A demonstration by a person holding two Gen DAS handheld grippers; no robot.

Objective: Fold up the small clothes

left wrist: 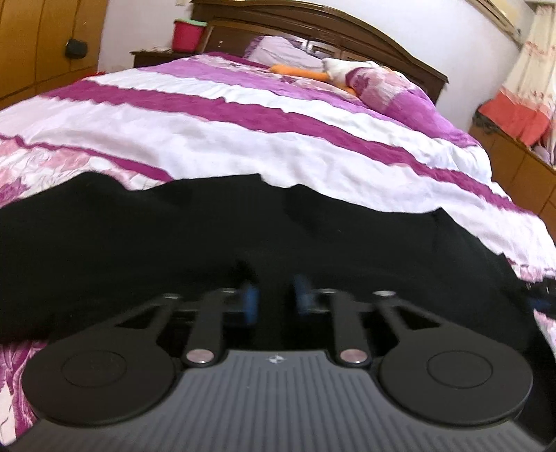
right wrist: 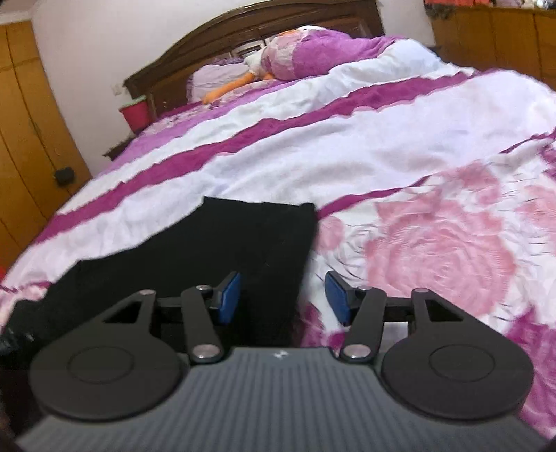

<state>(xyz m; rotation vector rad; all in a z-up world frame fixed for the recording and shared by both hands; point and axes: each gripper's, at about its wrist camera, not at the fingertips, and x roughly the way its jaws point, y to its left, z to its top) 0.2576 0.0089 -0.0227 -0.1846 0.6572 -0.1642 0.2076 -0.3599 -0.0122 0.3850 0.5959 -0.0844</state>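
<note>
A black garment (left wrist: 208, 236) lies spread on the purple, white and pink quilt (left wrist: 215, 139) of a bed. My left gripper (left wrist: 274, 295) is low over the middle of the garment, its blue pads (left wrist: 251, 299) apart with a narrow gap; no cloth shows between them. In the right wrist view the garment (right wrist: 243, 243) lies ahead and to the left. My right gripper (right wrist: 283, 295) is open and empty over the garment's right edge, its left pad (right wrist: 231, 295) above the black cloth and its right pad above the quilt (right wrist: 434, 250).
Pillows and an orange and white plush toy (left wrist: 312, 71) lie at the dark wooden headboard (left wrist: 312, 31). A red bucket (left wrist: 187, 34) stands on a nightstand at the bed's left. Wooden wardrobes (right wrist: 24, 132) line the left wall, and a low cabinet (left wrist: 514, 160) stands right.
</note>
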